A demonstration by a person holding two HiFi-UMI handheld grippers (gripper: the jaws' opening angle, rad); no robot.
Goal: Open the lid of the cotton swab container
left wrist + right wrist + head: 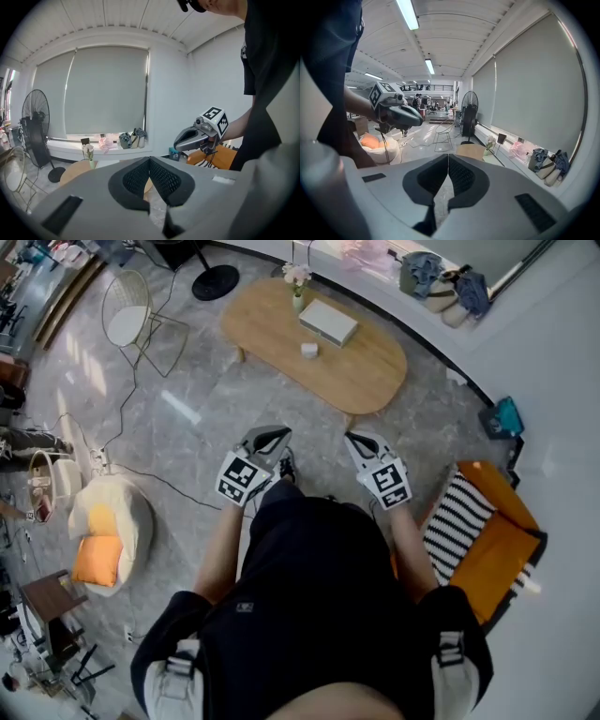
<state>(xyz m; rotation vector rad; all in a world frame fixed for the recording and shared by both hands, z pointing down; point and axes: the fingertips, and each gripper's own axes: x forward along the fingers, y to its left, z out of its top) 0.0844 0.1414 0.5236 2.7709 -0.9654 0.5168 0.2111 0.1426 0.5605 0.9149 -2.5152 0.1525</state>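
A small white container [308, 350] stands on the oval wooden table [370, 371], next to a flat white box [328, 322] and a small vase of flowers [297, 285]. I stand a stride short of the table, holding both grippers in front of my body above the floor. My left gripper [270, 435] is shut with nothing in it; its meshed pads meet in the left gripper view [149, 163]. My right gripper [360, 439] is also shut and holds nothing [448, 161]. Each gripper shows in the other's view: the right gripper [178, 140] and the left gripper [419, 120].
An orange chair with a striped cushion [469, 521] stands at my right. At my left lies a white beanbag with an orange cushion [105, 526]. A wire chair [131, 310] and a fan base [215, 282] stand beyond it. Cables run over the floor [141, 470].
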